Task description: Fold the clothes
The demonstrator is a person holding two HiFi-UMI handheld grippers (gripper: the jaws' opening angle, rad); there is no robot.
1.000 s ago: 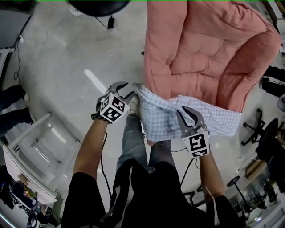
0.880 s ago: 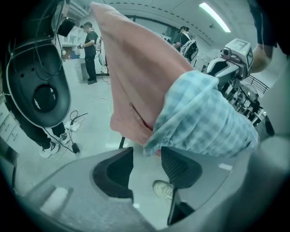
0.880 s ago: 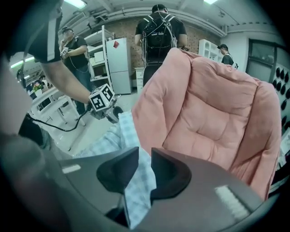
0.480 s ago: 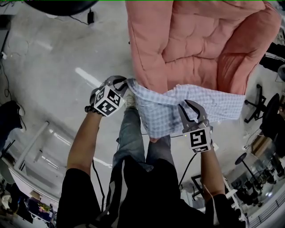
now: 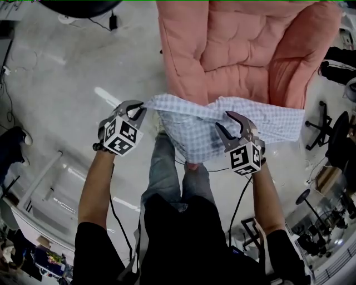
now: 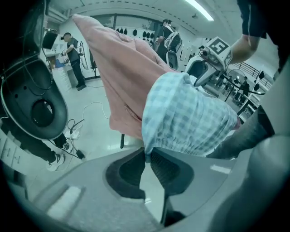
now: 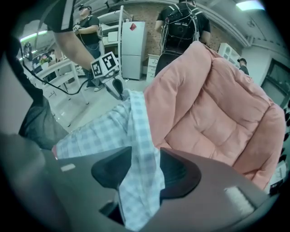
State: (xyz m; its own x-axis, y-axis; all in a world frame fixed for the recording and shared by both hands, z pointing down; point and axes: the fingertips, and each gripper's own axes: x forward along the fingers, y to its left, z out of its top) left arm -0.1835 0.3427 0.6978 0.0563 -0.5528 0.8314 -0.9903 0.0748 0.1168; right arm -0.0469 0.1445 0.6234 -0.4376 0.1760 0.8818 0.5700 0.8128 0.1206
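Hanging before pink quilted chair [image 5: 245, 50], checked cloth [image 5: 194, 119]: likely light, limp and thin, sagging between holds; best gripped at hem corners. Left claw [image 5: 135, 111], off chair's front corner, has just been closing, pinches cloth edge. Right claw [image 5: 223, 123], before chair's seat, has just been opening; pads apart, cloth band loose between.

an open-plan robotics lab or test workshop

a polished grey concrete floor [image 5: 61, 72] runs across the whole room, with loose black cables and a white power strip [image 6: 72, 131] lying on it, and long bright strip lights [image 6: 199, 9] cross the ceiling. black wheeled office-chair bases [image 5: 324, 121] and white metal shelving [image 7: 111, 25] stand about, near a tall white fridge-like cabinet [image 7: 133, 43]. a person in black wearing a strapped-on harness rig [image 7: 181, 20] stands behind, and another person [image 6: 72, 52] stands by the far wall.
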